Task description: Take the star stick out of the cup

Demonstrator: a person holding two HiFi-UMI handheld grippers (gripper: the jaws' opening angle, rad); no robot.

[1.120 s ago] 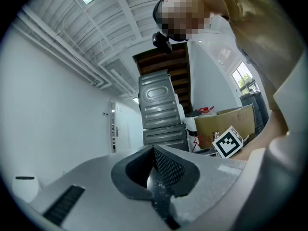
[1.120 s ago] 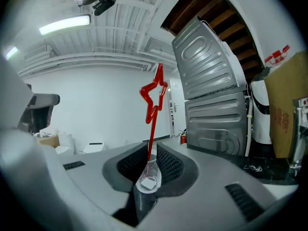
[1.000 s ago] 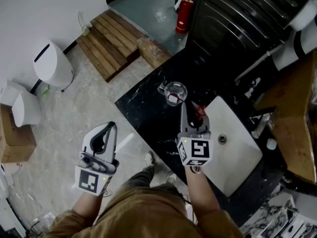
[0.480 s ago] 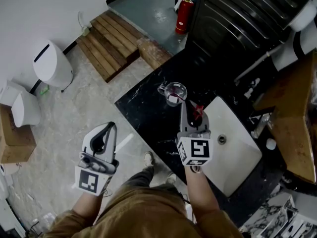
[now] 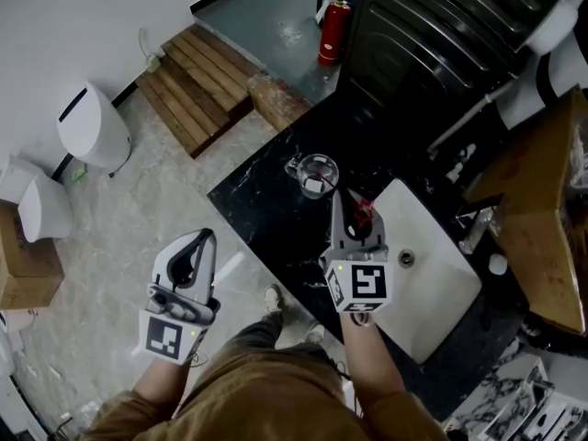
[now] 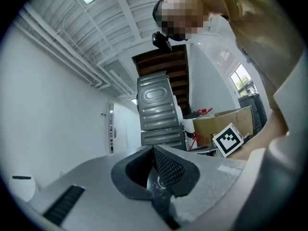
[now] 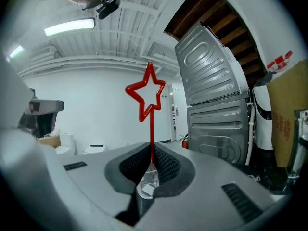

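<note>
- Pinching the thin red star-topped plastic stick [image 7: 151,129] by its stem in the right gripper [image 7: 150,150], jaws just closed narrow on it; star upright above the pads.
- Just beyond those tips, on the black marble counter [image 5: 266,219]: clear glass cup with a handle [image 5: 315,175]; stick's lower end hidden by the jaws.
- To the right, a white rectangular sink [image 5: 441,274].
- Left gripper [image 5: 202,239] closed on nothing, over pale floor.
- Behind the counter: dark ribbed metal machine [image 5: 432,26], red fire extinguisher [image 5: 331,30], wooden slatted pallet [image 5: 197,72].

The cup [image 5: 315,175] stands just ahead of the right tongs [image 5: 347,211], a dark machine [image 5: 441,35] beyond it. Bare counter [image 5: 262,211] lies to their left, the sink [image 5: 436,288] to their right. The left tongs [image 5: 200,242] hang over floor [image 5: 129,205].
</note>
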